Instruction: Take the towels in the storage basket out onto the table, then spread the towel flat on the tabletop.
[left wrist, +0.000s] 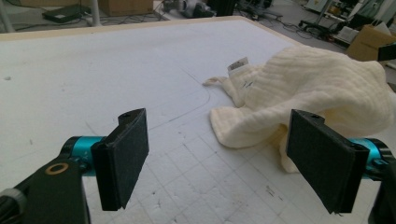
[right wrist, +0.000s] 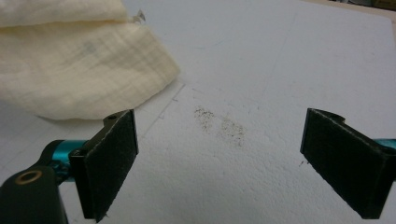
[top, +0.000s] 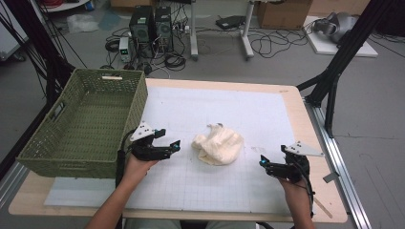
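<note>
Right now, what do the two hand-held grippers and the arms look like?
Each hand-held gripper, left and right, is black with teal barrels behind flat, black, rectangular pads, a grey three-cornered plate on top and a trailing black cable. The forearms are bare, no sleeves.

The small tag [left wrist: 240,64] on the cloth [left wrist: 317,88] is unreadable.

Lighting is even and diffuse from overhead — no glare on the white mat [top: 229,114]. Shadows are soft and short beneath the cream cloth [top: 218,144]. The high view is low in resolution and slightly soft throughout. Both gripper views are brighter — the near jaws slightly blurred, far background out of focus.
</note>
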The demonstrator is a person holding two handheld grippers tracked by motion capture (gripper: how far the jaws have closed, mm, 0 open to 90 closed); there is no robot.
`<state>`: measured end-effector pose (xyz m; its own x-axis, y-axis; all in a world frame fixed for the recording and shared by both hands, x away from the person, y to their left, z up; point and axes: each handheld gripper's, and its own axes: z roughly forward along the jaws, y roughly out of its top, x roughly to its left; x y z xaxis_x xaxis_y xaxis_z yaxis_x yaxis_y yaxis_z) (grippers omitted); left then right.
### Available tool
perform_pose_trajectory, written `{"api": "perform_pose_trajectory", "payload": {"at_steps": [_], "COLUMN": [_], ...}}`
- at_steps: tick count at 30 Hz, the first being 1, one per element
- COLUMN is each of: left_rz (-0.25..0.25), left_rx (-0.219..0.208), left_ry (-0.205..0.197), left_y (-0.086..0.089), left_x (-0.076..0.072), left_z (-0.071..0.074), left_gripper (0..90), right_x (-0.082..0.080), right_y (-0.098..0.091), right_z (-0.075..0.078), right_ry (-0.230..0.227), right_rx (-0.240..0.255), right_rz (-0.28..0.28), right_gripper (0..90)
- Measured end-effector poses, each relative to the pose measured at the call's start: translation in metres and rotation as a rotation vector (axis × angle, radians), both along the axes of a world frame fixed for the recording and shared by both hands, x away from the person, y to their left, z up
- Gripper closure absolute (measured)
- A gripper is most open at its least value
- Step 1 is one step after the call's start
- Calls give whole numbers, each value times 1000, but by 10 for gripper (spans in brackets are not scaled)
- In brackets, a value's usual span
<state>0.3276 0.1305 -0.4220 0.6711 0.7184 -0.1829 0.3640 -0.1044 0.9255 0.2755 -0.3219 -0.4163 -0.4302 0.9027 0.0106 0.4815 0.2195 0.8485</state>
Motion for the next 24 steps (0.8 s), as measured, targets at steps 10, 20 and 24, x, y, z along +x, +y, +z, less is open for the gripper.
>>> {"api": "perform_pose_trajectory", "payload": {"at_steps": [10,20,24], "left_rz": [11,-2,0], "left_rx": [10,5,10], "left_ry": [-13,8,9], "left_y": [1,0,0], "left_x": [-1,1,1], "left_z": [2,-1,-1], "left_gripper": [223,241,241], "right_x": [-3,-2,-2], "right_y": [1,0,1], "right_z": [2,2,2], "right_ry": [-17,-11,-10], "right_rx": [2,16,26], "right_rz": [8,14,14], "right_gripper": [104,104,104]}}
